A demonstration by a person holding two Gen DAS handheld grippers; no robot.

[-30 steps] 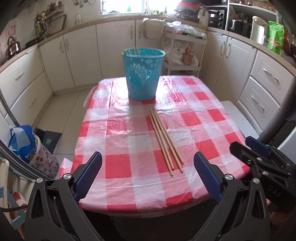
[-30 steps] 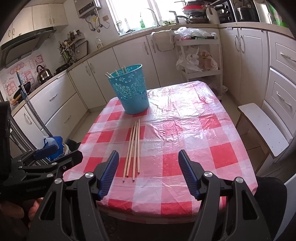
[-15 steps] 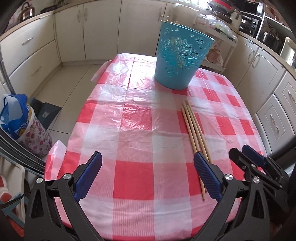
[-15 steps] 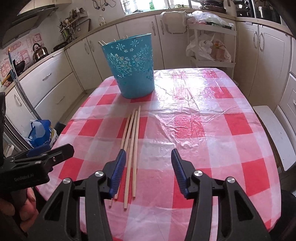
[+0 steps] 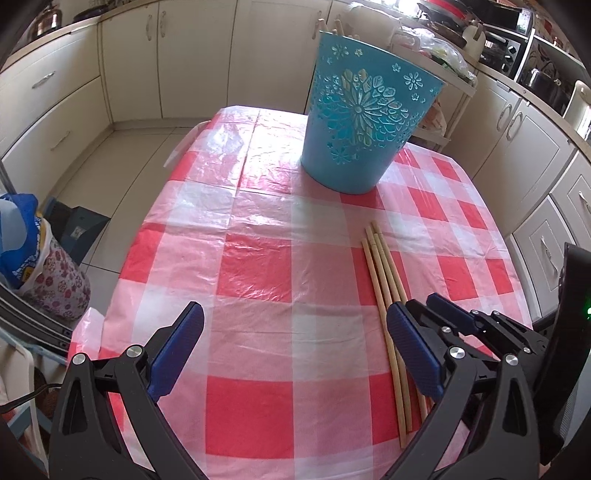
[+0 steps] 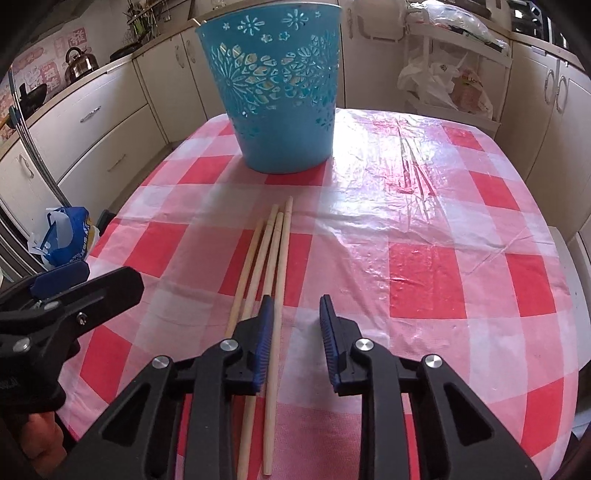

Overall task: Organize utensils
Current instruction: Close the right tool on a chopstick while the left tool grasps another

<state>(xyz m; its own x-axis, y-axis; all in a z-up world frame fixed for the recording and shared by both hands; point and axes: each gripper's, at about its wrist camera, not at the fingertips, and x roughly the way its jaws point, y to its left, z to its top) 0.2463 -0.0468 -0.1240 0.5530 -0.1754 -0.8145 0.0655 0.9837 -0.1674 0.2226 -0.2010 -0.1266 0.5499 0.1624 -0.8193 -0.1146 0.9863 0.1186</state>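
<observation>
The tablecloth [image 6: 424, 229] lies bare right of the chopsticks [image 6: 275, 251]; only the blue basket [image 6: 280, 96] stands behind them.

Both tools tilt steeply downward. The left tool [image 5: 295, 354] has its jaws spread wide, nothing between them. The right tool [image 6: 295, 332] sits at its three o'clock, jaws closing, still apart and gripping nothing – a hand [image 6: 33, 439] shows at seven o'clock.

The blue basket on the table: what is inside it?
Above the rim of the blue basket, a few wooden stick tips show in the left wrist view, and pale shapes show through its cut-out holes. Its solid lower wall hides the rest of the contents.
</observation>
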